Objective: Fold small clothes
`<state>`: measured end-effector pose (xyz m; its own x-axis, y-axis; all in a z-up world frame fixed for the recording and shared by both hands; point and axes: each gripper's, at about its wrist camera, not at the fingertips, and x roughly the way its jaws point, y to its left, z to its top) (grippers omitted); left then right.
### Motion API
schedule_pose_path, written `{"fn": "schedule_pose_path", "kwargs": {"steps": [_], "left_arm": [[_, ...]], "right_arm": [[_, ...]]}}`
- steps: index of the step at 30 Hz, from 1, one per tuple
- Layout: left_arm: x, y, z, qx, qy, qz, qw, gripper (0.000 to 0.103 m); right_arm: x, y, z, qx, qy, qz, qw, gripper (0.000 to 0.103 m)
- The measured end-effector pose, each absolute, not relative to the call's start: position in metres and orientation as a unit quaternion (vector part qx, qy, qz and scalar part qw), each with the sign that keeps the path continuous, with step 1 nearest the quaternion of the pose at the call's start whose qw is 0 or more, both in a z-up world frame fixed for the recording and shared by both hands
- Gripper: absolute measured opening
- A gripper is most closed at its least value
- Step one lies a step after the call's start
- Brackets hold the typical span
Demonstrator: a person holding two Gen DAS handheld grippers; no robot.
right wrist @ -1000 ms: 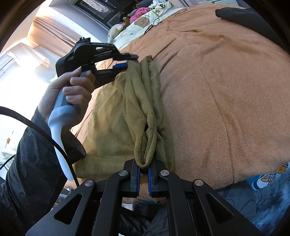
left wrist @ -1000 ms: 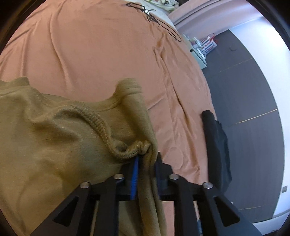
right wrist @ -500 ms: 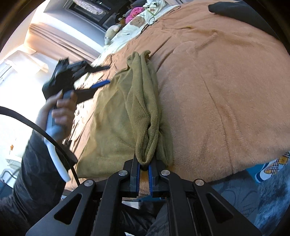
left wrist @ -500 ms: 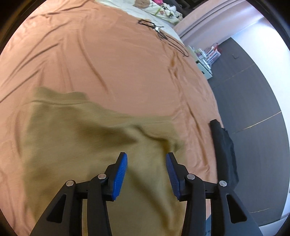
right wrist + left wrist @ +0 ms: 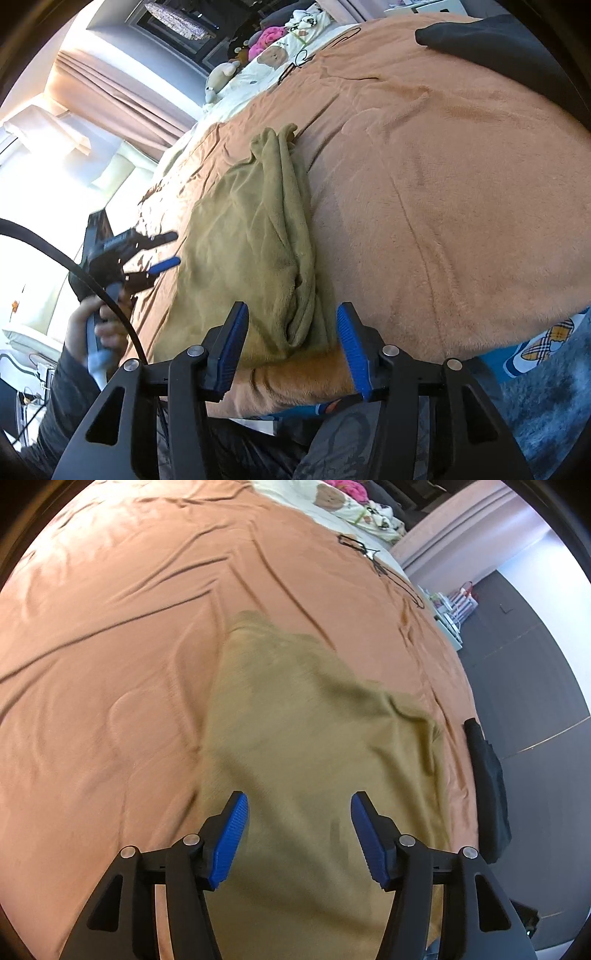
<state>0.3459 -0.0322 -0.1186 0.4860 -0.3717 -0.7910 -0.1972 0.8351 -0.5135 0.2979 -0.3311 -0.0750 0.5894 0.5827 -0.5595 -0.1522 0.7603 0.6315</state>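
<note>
An olive-green garment lies folded lengthwise on the orange bedspread. In the right wrist view the same garment shows a rolled fold along its right side, its near end at the bed's edge. My left gripper hovers over it, jaws opening, nothing between the blue pads. The right gripper sits at the garment's near end with jaws opening; the bunched fold lies between the pads, which stand apart from it. In the right wrist view the left gripper is off the garment's left side, held by a hand.
A black garment lies at the bed's right edge, also seen as a black cloth at the far end. A dark cord and patterned pillows sit at the head. Dark floor lies beyond; a curtain hangs left.
Both grippers let go of the olive garment and opened. The left one drew back from the far end toward the garment's left side; the cloth dropped flat on the bed.
</note>
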Motion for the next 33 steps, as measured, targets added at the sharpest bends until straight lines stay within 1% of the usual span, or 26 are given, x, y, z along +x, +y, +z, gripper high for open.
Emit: {"fn": "schedule_pose_path", "kwargs": {"steps": [9,13,16,18,19,20,22,23,25,26,30,33], "left_arm": [[0.294,-0.015,-0.139,-0.308,0.513,-0.048,0.8,0.06],[0.27,-0.018,-0.148,-0.325,0.518,-0.066,0.789,0.058],[0.255,-0.022,-0.15,-0.329,0.519,-0.074,0.786,0.049],[0.245,-0.025,-0.151,-0.336,0.519,-0.082,0.782,0.048],[0.239,-0.027,-0.152,-0.339,0.518,-0.085,0.781,0.045],[0.235,-0.029,-0.151,-0.34,0.517,-0.088,0.781,0.04],[0.228,-0.035,-0.15,-0.333,0.516,-0.09,0.784,0.034],[0.225,-0.037,-0.15,-0.328,0.515,-0.09,0.787,0.026],[0.22,-0.037,-0.149,-0.327,0.51,-0.09,0.791,0.015],[0.218,-0.035,-0.148,-0.33,0.505,-0.092,0.792,0.012],[0.209,-0.021,-0.143,-0.343,0.489,-0.083,0.798,0.01],[0.207,-0.012,-0.152,-0.362,0.493,-0.081,0.787,0.01]], "right_arm": [[0.309,-0.321,-0.077,0.263,0.403,0.223,0.848,0.048],[0.315,-0.317,-0.08,0.255,0.411,0.218,0.848,0.048],[0.315,-0.314,-0.078,0.249,0.414,0.216,0.849,0.048],[0.316,-0.311,-0.076,0.243,0.414,0.213,0.851,0.048],[0.316,-0.311,-0.076,0.243,0.415,0.212,0.851,0.048],[0.316,-0.311,-0.076,0.244,0.415,0.212,0.851,0.048],[0.316,-0.311,-0.075,0.244,0.415,0.211,0.851,0.048],[0.317,-0.31,-0.076,0.244,0.415,0.21,0.851,0.048],[0.316,-0.309,-0.076,0.243,0.416,0.208,0.851,0.048],[0.316,-0.308,-0.075,0.243,0.416,0.208,0.851,0.048],[0.313,-0.309,-0.072,0.244,0.415,0.211,0.851,0.048],[0.312,-0.31,-0.073,0.244,0.419,0.212,0.849,0.048]]}}
